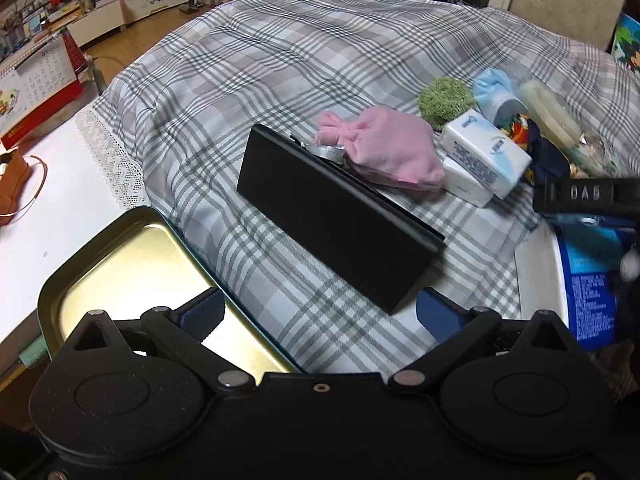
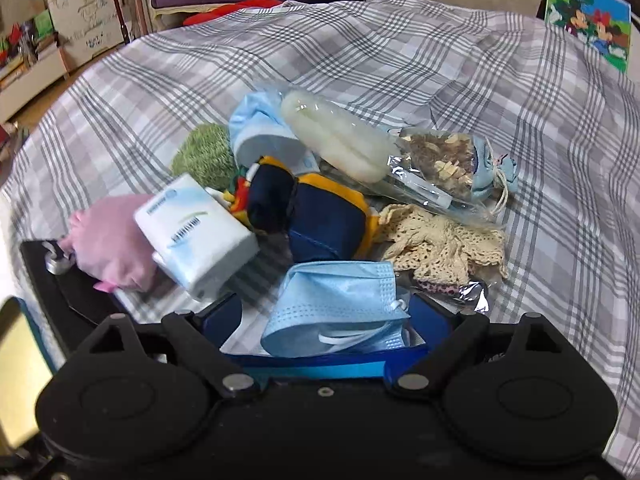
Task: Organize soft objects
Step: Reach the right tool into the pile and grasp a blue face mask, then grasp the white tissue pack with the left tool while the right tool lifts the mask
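A heap of soft things lies on the plaid cloth (image 2: 440, 60): a pink pouch (image 1: 390, 148) (image 2: 112, 240), tissue packs (image 1: 482, 152) (image 2: 196, 232), a green scrubber (image 1: 444, 98) (image 2: 206, 156), a navy-and-yellow cloth (image 2: 320, 216), cream lace (image 2: 444, 244) and a light blue sock (image 2: 260, 128). My right gripper (image 2: 324, 320) is open, with a blue face mask (image 2: 336, 304) lying between its fingers over a blue-and-white container (image 2: 320, 364). My left gripper (image 1: 320, 312) is open and empty above the cloth, near a black flat case (image 1: 340, 216).
A gold tin tray (image 1: 132, 264) lies at the left by the left gripper, on a white table (image 1: 52, 208). A bag of dried snacks (image 2: 436, 160) and a pale wrapped roll (image 2: 340, 136) lie behind the heap. A desk calendar (image 1: 36, 88) stands far left.
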The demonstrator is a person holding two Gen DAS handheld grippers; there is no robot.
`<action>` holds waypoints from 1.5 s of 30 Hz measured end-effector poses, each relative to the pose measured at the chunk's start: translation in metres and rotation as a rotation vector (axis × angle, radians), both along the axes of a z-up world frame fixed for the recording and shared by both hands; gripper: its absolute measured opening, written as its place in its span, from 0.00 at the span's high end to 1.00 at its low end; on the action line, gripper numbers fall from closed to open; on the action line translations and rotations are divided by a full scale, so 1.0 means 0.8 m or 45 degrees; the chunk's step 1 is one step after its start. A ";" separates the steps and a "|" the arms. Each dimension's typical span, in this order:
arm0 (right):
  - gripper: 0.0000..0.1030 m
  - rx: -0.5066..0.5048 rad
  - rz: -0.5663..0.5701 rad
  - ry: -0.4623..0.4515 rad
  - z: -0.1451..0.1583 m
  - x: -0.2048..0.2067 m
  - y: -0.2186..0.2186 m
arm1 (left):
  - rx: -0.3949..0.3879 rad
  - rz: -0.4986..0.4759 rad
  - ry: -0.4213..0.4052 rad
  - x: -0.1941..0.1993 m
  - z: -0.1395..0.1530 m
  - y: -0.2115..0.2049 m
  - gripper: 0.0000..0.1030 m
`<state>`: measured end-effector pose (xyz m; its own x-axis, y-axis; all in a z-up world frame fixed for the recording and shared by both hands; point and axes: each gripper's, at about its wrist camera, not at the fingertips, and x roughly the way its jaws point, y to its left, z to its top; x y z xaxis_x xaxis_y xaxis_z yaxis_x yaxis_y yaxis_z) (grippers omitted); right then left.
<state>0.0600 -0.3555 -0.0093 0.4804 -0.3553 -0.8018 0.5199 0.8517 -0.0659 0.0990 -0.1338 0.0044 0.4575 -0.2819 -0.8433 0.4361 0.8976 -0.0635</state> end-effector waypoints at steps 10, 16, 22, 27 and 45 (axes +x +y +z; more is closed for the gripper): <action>0.50 0.120 -0.058 -0.133 0.005 -0.023 -0.039 | 0.020 -0.027 -0.040 -0.002 0.006 -0.027 0.04; 0.51 0.171 -0.150 -0.316 0.026 -0.057 -0.062 | 0.008 -0.108 -0.096 0.002 0.038 -0.059 0.04; 0.51 0.149 -0.264 -0.457 0.042 -0.081 -0.076 | 0.059 -0.293 -0.147 0.014 0.050 -0.119 0.04; 0.51 0.059 -0.425 -0.458 0.043 -0.090 -0.089 | 0.084 -0.432 -0.118 0.027 0.040 -0.167 0.04; 0.50 0.052 -0.479 -0.424 0.029 -0.089 -0.097 | 0.106 -0.490 -0.068 0.053 -0.008 -0.216 0.26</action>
